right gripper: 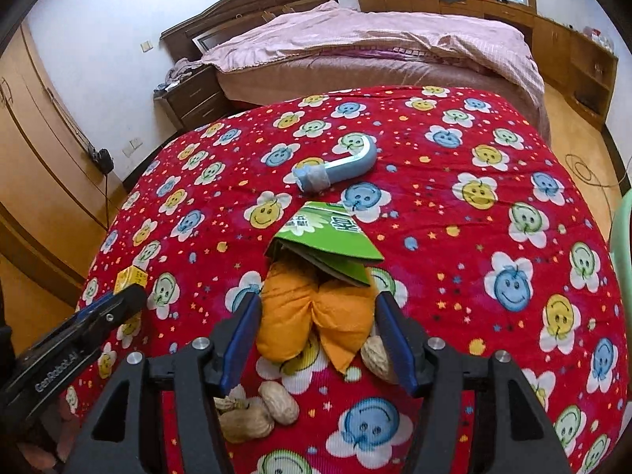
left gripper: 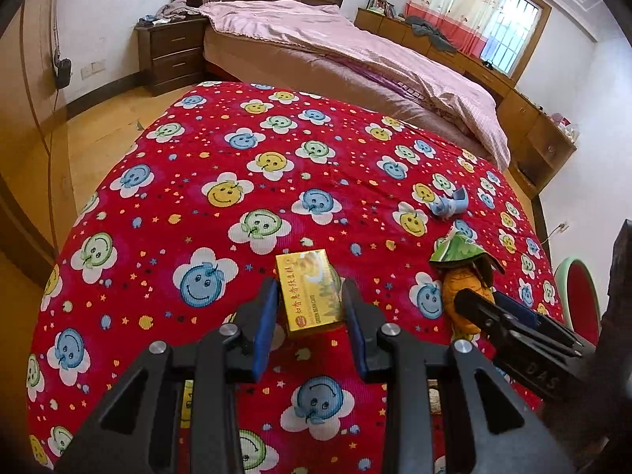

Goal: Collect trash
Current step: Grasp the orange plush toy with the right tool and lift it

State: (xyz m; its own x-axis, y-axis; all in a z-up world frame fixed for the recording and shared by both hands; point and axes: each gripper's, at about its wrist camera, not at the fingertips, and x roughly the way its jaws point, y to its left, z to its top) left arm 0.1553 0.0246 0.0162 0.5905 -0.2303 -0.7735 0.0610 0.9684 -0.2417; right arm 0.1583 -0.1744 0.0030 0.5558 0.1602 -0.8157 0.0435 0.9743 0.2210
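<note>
Clearly spread across the foreground was a red quilt (left gripper: 166, 181) printed with smiling flower faces, and on it lay several bits of trash. The left gripper (left gripper: 310, 304) pointed down at a small yellow box (left gripper: 308, 296) of green bean cake, which stood between its two blue-padded fingers; whether the pads pressed the box or stood just clear of it could not be told. To that gripper's right, the right gripper (right gripper: 318, 318) hung over an orange peel (right gripper: 304, 316), its jaws spread wide with the peel lying between them and gaps on both sides, gripping nothing. A folded green wrapper (right gripper: 331, 241) rested partly on top of the peel's far end. Peanut shells (right gripper: 258, 407) lay on the quilt near the base of the right gripper, and another shell (right gripper: 377, 357) sat just beside its right finger. Farther away, well apart from both grippers, lay a pale blue hooked handle (right gripper: 339, 168). Beyond the quilt stood a bed with a pink cover (left gripper: 355, 51) and a dark wooden nightstand (left gripper: 170, 55).
</note>
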